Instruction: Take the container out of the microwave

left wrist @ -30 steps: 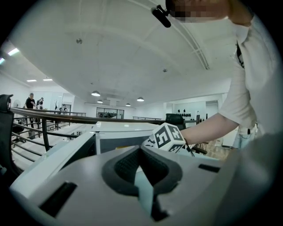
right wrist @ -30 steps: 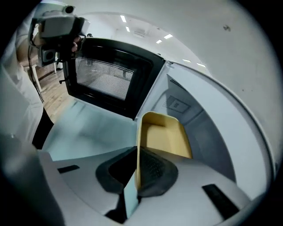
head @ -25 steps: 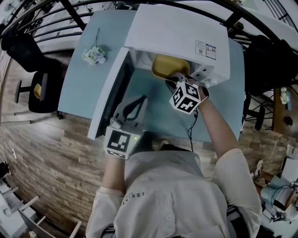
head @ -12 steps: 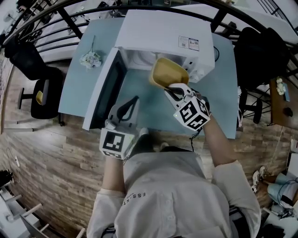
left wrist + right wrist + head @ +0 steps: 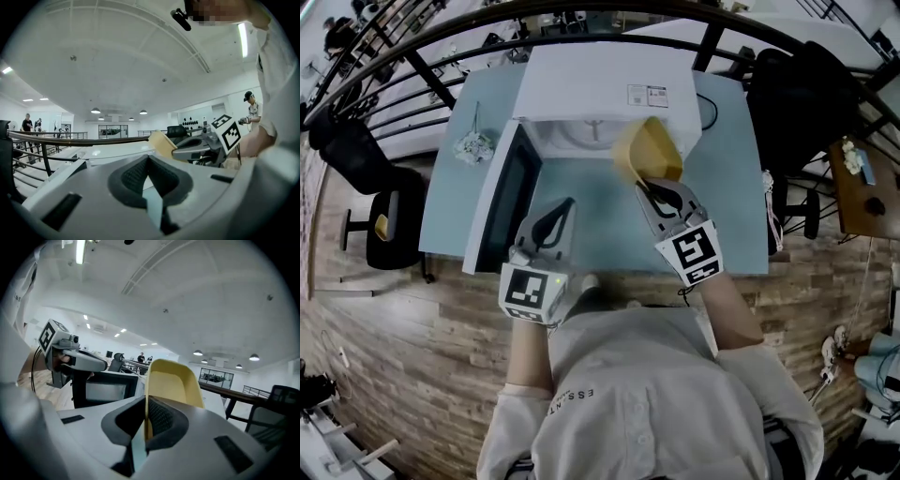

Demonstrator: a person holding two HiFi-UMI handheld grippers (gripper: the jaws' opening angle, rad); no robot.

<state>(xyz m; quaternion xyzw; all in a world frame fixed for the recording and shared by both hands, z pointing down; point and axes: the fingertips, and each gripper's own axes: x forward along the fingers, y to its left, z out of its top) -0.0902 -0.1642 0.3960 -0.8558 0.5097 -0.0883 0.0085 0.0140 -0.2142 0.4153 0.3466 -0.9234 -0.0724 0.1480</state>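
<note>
The white microwave (image 5: 600, 89) stands at the back of the light blue table (image 5: 731, 216), its door (image 5: 499, 206) swung open to the left. My right gripper (image 5: 659, 190) is shut on the rim of the yellow container (image 5: 649, 150). It holds the container tipped on edge in the air, just outside the oven's opening. In the right gripper view the rim is pinched between the pads (image 5: 157, 416), and the container (image 5: 172, 380) rises beyond them. My left gripper (image 5: 567, 204) is shut and holds nothing, hovering beside the open door. From the left gripper view the container (image 5: 161, 143) shows at the right.
A small bunch of flowers (image 5: 474, 143) lies on the table left of the microwave. Black chairs stand at the left (image 5: 380, 202) and the back right (image 5: 787, 94). A black railing (image 5: 422, 66) curves behind the table. A cable (image 5: 705, 108) runs off the microwave's right side.
My right gripper has drawn the yellow container out of the microwave, lifted it and rolled it onto its edge. My left gripper has drifted slightly away from the door, still shut.
</note>
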